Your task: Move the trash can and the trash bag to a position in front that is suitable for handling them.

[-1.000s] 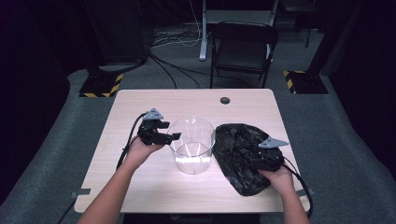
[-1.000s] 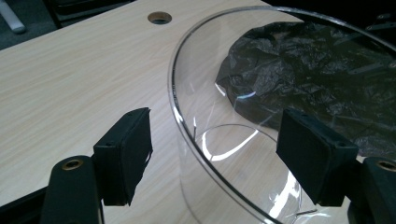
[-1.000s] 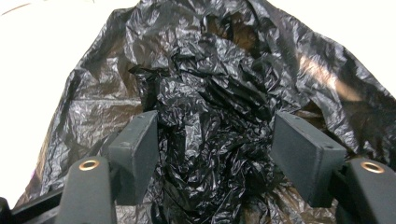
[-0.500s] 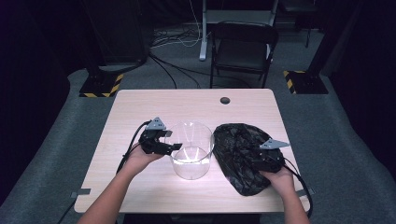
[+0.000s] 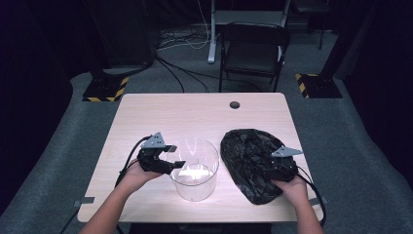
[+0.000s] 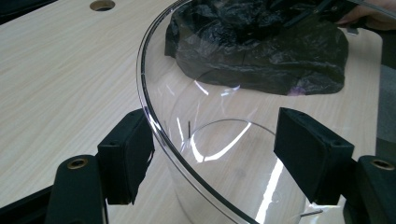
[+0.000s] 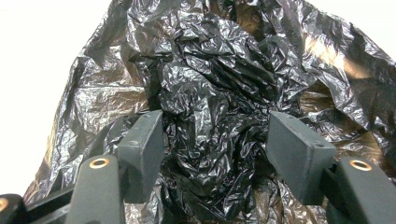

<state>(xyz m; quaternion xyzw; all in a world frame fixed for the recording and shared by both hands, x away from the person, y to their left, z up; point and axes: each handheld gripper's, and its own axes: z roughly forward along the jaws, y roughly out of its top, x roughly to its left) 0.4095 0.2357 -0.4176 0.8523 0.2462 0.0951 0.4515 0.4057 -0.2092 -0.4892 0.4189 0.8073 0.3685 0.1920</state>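
Dark studio floor with cables and a folding chair [image 5: 253, 48] behind; pale wood table [image 5: 160, 112] carries everything. Left gripper [image 5: 171, 158] sits at the left wall of the clear container [image 5: 196, 168], jaws spread and straddling its rim: one pad outside, one inside, neither pressing the plastic. Container stands upright near the middle of the table's near edge. Right gripper [image 5: 272, 163] rests on the black plastic bag [image 5: 248, 156], which lies crumpled at the near right corner; jaws spread with a ridge of film bunched between the pads, and they have just been opening a little, so no firm pinch as far as I can tell. Risks: thin curved wall is slick, so a shallow or skewed bite could let the container tip or skate toward the near edge; the film may slide out of a loose pinch, or the whole bag may drag instead of lifting a single layer. Views: left gripper view gives the rim [image 6: 154, 116] running between the pads and the bag [image 6: 261, 51] through the clear wall, which the high view is too coarse for. Right gripper view shows the creased fold [image 7: 210, 116] centred between the pads; high view alone gives the layout, including the cable hole [image 5: 234, 105] by the far edge.
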